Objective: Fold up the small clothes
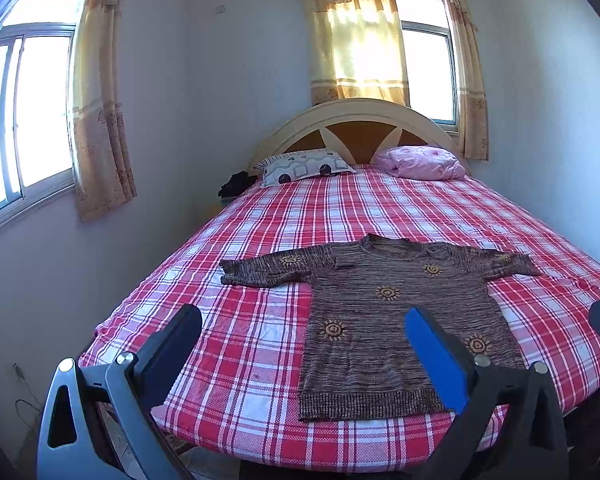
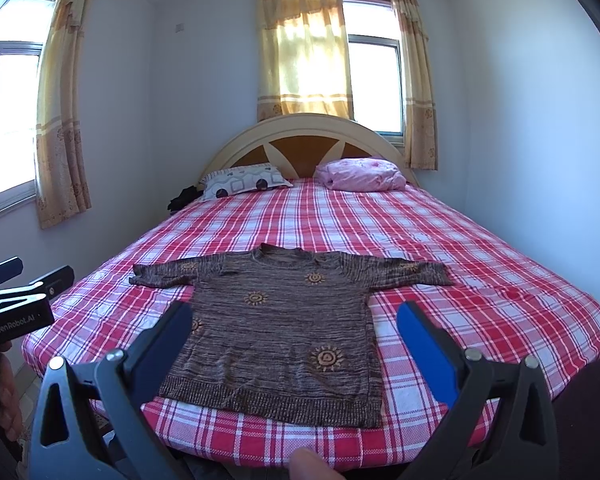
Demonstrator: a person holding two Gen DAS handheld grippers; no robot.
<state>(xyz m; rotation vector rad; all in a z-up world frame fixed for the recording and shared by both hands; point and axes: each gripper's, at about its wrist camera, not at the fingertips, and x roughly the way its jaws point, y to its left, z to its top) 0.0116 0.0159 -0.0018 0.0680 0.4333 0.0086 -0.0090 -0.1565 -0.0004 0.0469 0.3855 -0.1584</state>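
A small brown knitted sweater (image 1: 384, 316) with orange sun motifs lies flat and spread out near the foot of the bed, sleeves out to both sides, neck toward the headboard. The right wrist view shows the same sweater (image 2: 276, 328). My left gripper (image 1: 304, 324) hovers open above the bed's foot edge, its blue-padded finger over the sweater's lower right part, nothing between its fingers. My right gripper (image 2: 294, 320) is open too, held above the sweater's hem, with nothing in it. The left gripper's body (image 2: 16, 304) appears at the left edge of the right wrist view.
The bed (image 1: 260, 344) has a red and white checked sheet. A patterned pillow (image 1: 306, 166) and a bundled pink blanket (image 1: 420, 162) lie by the headboard. Dark cloth (image 1: 236, 184) sits beside the bed's far left. A fingertip (image 2: 306, 466) shows at the bottom.
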